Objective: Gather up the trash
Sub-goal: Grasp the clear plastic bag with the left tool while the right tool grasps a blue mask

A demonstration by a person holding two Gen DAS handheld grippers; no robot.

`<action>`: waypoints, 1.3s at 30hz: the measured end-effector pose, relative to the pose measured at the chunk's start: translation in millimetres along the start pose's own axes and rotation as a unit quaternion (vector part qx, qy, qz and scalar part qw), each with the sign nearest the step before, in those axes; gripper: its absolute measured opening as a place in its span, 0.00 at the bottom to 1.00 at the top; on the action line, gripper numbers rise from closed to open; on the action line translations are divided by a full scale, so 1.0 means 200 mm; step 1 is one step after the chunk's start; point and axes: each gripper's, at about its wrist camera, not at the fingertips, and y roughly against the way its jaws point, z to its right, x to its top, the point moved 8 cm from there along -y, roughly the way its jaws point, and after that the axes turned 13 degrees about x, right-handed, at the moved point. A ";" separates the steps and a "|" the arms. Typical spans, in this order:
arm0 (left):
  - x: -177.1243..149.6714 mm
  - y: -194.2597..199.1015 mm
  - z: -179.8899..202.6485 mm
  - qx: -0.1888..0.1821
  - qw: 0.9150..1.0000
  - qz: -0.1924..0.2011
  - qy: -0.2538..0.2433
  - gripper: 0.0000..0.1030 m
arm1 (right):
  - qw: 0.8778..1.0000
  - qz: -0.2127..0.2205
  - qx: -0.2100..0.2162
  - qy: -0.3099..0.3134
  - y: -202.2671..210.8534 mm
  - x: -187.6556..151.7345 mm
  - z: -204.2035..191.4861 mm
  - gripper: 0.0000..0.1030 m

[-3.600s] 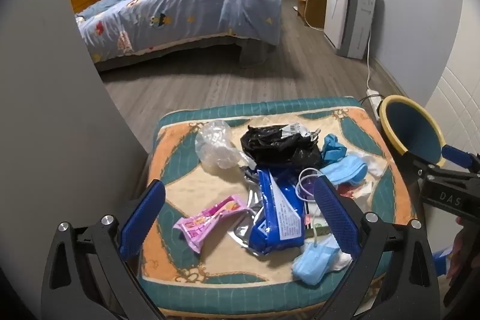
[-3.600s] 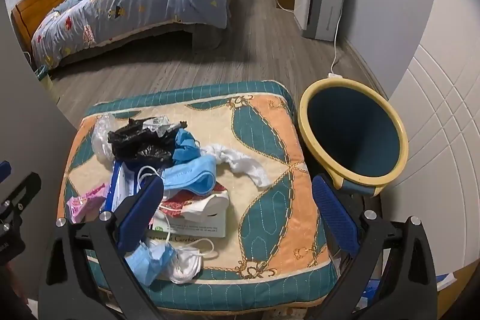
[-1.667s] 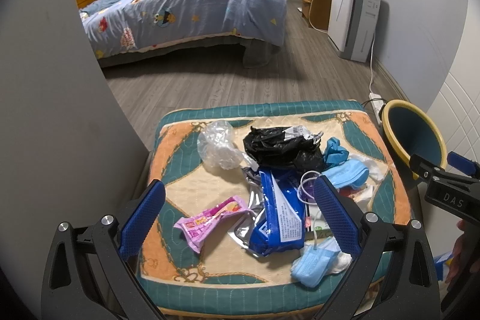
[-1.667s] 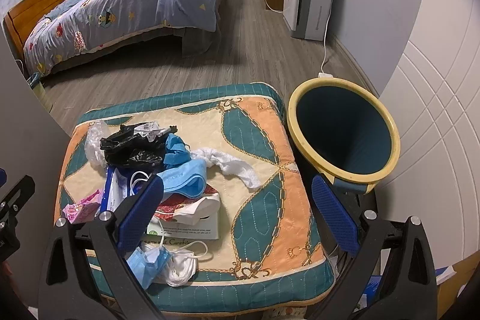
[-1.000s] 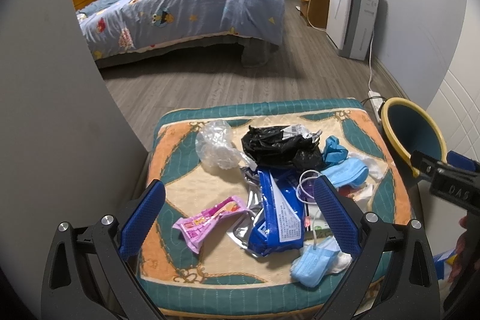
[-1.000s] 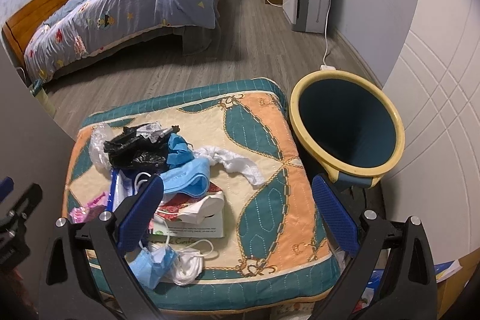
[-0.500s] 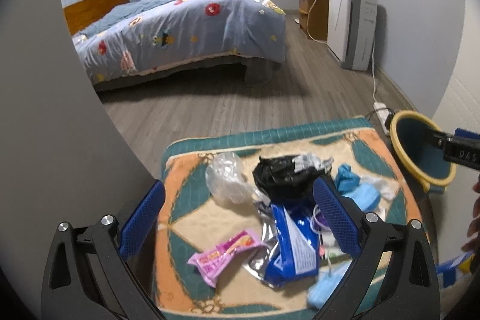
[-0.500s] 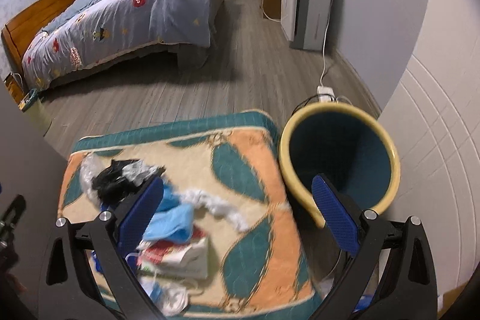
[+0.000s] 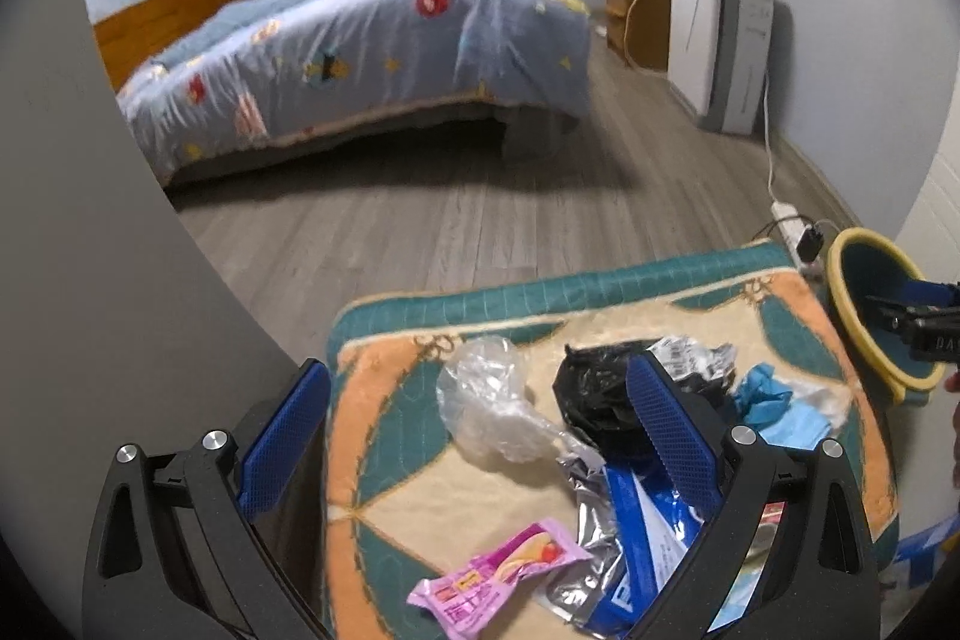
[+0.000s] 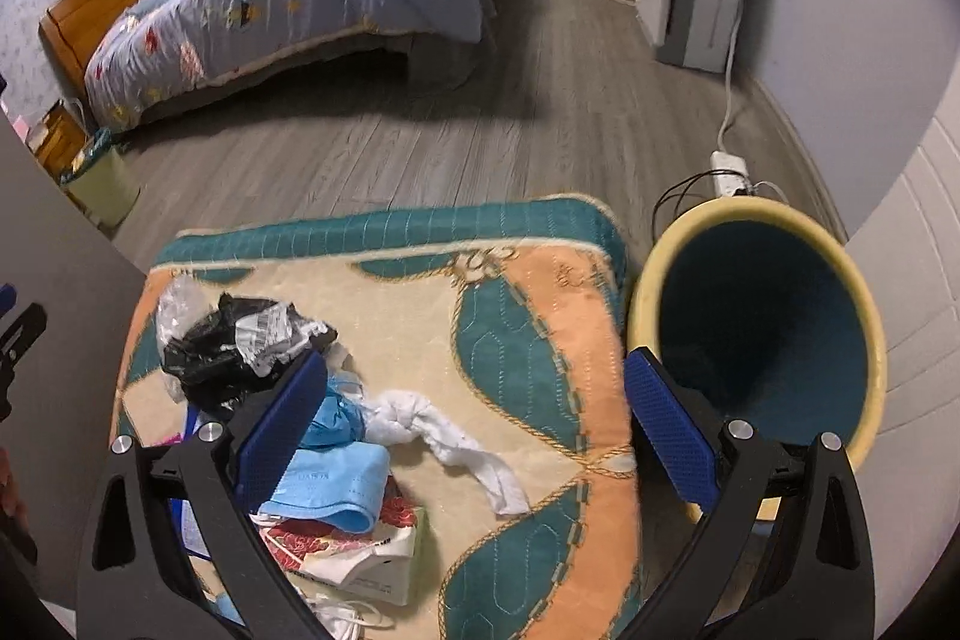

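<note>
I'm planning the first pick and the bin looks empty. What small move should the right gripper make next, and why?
Probably lower the right gripper onto the white crumpled tissue. Its jaws are open and empty, the tissue lies between them on the cushion, apart from the pile, and it is the piece nearest the bin.

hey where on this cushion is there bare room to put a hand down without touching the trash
Bare room: the cushion strip between the white rag and the bin, plus the far edge beyond the black bag. Crowded: the left half, with masks, wrappers and tissue box piled together.
</note>
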 end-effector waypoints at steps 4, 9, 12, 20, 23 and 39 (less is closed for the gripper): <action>-0.03 -0.10 0.08 -0.015 0.999 -0.012 -0.034 0.95 | 0.999 -0.026 0.028 0.026 -0.11 -0.05 -0.10 0.94; -0.05 -0.22 0.07 0.015 0.998 -0.008 -0.067 0.95 | 0.995 -0.061 0.049 0.057 -0.23 -0.14 -0.22 0.94; -0.06 -0.32 -0.02 0.011 0.999 -0.036 -0.021 0.95 | 0.994 -0.071 0.053 0.062 -0.27 -0.16 -0.26 0.93; -0.13 -0.55 -0.02 0.003 0.996 -0.090 0.003 0.94 | 0.993 -0.086 0.076 0.028 -0.34 -0.17 -0.28 0.76; -0.17 -0.61 0.06 -0.002 0.994 -0.105 -0.023 0.94 | 0.991 -0.096 0.083 0.030 -0.36 -0.19 -0.29 0.69; -0.20 -0.61 0.11 -0.008 0.992 -0.110 -0.062 0.40 | 0.988 -0.100 0.104 0.047 -0.28 -0.17 -0.35 0.27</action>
